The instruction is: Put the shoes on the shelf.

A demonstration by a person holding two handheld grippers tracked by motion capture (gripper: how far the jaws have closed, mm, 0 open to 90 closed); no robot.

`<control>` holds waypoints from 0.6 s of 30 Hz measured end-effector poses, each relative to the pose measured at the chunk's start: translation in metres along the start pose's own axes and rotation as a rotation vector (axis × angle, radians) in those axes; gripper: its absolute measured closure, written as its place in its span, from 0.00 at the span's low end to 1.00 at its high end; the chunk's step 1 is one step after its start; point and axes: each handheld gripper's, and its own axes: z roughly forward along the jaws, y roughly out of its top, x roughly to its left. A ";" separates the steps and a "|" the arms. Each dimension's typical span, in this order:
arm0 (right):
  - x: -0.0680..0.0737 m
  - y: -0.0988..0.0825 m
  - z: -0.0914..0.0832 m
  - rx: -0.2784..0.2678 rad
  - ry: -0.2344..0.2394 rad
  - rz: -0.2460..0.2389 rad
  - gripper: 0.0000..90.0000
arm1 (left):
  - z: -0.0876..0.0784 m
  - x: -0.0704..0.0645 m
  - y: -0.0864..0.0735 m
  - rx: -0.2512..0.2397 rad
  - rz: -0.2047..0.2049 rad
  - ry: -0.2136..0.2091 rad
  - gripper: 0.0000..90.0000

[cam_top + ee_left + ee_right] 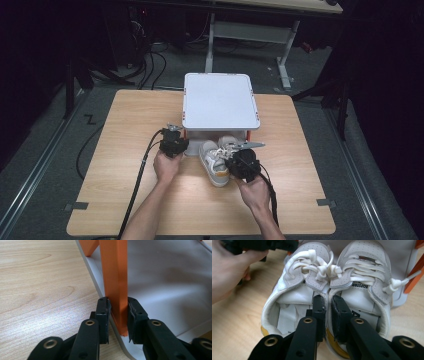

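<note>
Matt wood-grain table, smooth orange plastic post, seemingly leather white shoes, cloth laces.

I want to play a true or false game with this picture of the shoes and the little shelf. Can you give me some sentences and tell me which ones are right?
1. The left tongs pinch an orange post of the white rack. True.
2. The right tongs squeeze the inner sides of two white shoes together. True.
3. The shoes sit on top of the rack. False: they are at its lower level, heels sticking out over the wooden table.
4. The shoes have no laces. False: both have white laces.
5. The table is made of glass. False: it is wood.
</note>
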 end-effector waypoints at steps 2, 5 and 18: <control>-0.001 0.002 0.002 -0.003 -0.004 -0.001 0.91 | 0.000 0.000 0.000 -0.002 0.006 0.003 0.82; -0.004 0.009 0.008 -0.014 -0.019 -0.004 0.91 | 0.000 0.000 0.000 0.002 0.008 0.001 0.82; -0.007 0.032 0.033 -0.045 -0.072 0.023 0.91 | -0.001 0.000 -0.001 0.000 0.010 -0.001 0.82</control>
